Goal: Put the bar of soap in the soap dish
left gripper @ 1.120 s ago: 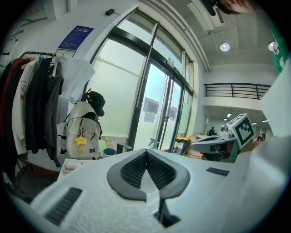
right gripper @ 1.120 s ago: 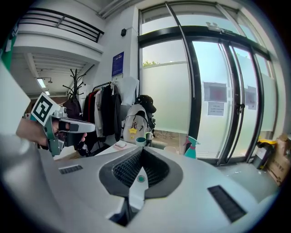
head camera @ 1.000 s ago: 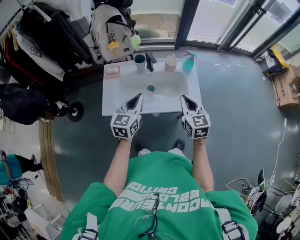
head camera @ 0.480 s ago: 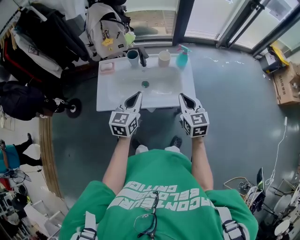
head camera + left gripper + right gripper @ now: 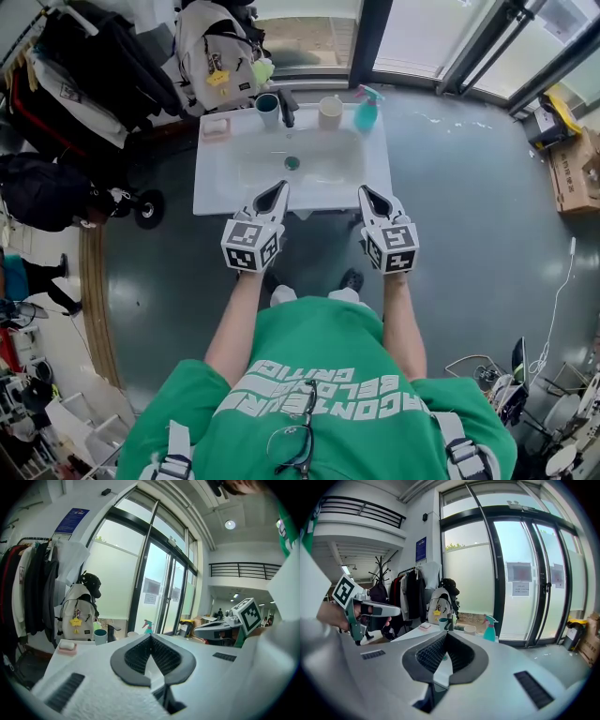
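A white bar of soap (image 5: 216, 124) lies in a pink soap dish (image 5: 205, 129) on the back left corner of the white washbasin (image 5: 225, 192). The left gripper view shows the soap (image 5: 67, 644) on the dish (image 5: 67, 651) at far left. My left gripper (image 5: 280, 188) is shut and empty, its tip over the basin's front edge. Beside it, my right gripper (image 5: 365, 192) is also shut and empty, at the front right of the basin. Both point toward the back of the basin, well short of the dish.
Along the basin's back stand a teal cup (image 5: 267, 105), a dark tap (image 5: 286, 107), a beige cup (image 5: 330, 111) and a teal spray bottle (image 5: 366, 111). A backpack (image 5: 214, 52) and hung coats (image 5: 84, 75) are behind left. Glass doors are behind.
Both grippers stayed shut and empty. They have shifted a little over the basin's front edge, and the head view has swung slightly, moving the basin left in the picture.
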`<state>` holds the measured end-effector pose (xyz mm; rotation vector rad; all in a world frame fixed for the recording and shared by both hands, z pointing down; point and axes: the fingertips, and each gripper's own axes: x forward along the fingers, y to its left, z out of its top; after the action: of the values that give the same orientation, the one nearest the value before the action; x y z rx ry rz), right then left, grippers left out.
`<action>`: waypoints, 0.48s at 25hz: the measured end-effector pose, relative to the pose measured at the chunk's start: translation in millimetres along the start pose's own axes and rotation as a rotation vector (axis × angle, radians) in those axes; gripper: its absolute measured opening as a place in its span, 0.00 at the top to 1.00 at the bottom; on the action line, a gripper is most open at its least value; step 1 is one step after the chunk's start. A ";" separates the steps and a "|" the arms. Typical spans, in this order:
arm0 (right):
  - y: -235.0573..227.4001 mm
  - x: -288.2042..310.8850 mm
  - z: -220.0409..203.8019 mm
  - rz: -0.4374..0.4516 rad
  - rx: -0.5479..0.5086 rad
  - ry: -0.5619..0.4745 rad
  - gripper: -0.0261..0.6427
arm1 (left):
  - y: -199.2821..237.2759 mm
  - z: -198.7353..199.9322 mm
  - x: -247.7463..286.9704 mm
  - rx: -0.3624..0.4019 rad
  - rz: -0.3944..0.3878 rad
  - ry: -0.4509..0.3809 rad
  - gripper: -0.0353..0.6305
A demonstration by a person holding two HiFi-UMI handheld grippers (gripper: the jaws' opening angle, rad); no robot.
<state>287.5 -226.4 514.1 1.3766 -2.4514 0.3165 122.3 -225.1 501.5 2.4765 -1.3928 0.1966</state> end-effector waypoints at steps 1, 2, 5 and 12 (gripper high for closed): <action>0.2 -0.4 -0.1 0.002 0.001 -0.002 0.94 | -1.4 -0.4 -0.6 0.002 0.000 0.000 0.94; 0.6 -0.8 -0.1 0.004 0.002 -0.003 0.94 | -2.6 -0.7 -1.1 0.004 0.001 0.001 0.94; 2.7 0.0 0.0 0.012 0.002 -0.003 0.94 | -4.0 -1.9 -2.5 0.005 0.004 0.002 0.94; 10.4 1.8 7.8 0.030 -0.010 -0.013 0.94 | -2.0 0.9 -6.4 0.010 0.010 -0.002 0.94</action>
<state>276.5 -225.1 507.1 1.3435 -2.4826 0.3030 120.6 -219.1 498.6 2.4784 -1.4087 0.2037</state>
